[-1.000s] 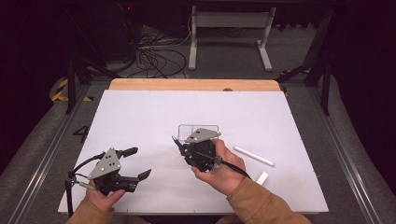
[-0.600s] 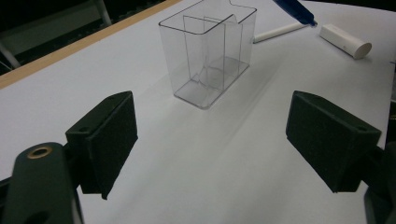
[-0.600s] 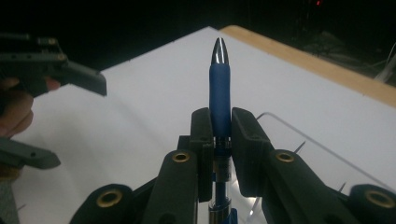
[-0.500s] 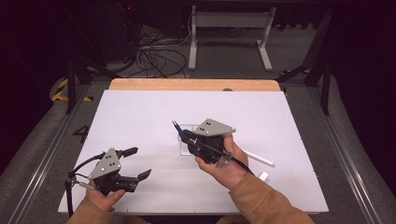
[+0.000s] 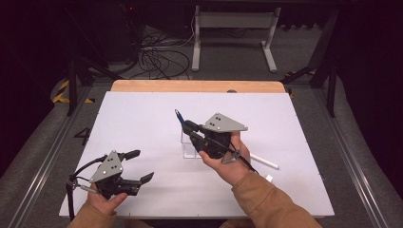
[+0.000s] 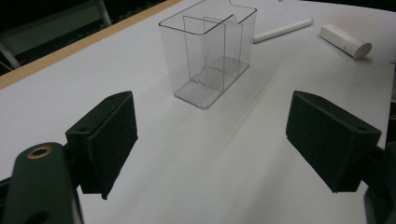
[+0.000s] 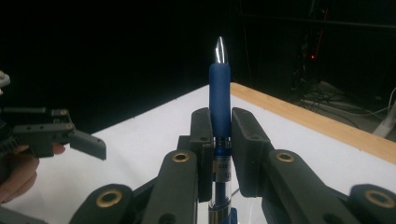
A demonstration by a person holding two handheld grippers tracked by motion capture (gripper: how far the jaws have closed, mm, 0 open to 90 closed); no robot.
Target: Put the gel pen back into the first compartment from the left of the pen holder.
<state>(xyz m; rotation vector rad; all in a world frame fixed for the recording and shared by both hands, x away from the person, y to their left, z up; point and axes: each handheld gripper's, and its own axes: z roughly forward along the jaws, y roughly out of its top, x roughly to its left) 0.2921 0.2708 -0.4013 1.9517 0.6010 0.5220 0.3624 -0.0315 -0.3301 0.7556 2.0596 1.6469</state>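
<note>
Grippers sit at the near side of the white table: the left gripper rests close to the front edge, its jaws wide apart with nothing between them. Farther in, the right gripper is raised, clamped on a blue pen with its tip up. A clear plastic holder stands just beneath it. Beyond lies bare tabletop up to the wooden edge.

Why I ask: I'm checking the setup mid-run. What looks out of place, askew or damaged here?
Nothing looks damaged or spilled. The clear holder stands upright on the table. A white marker and cap lie apart beside it. The right gripper clamps a blue pen.
</note>
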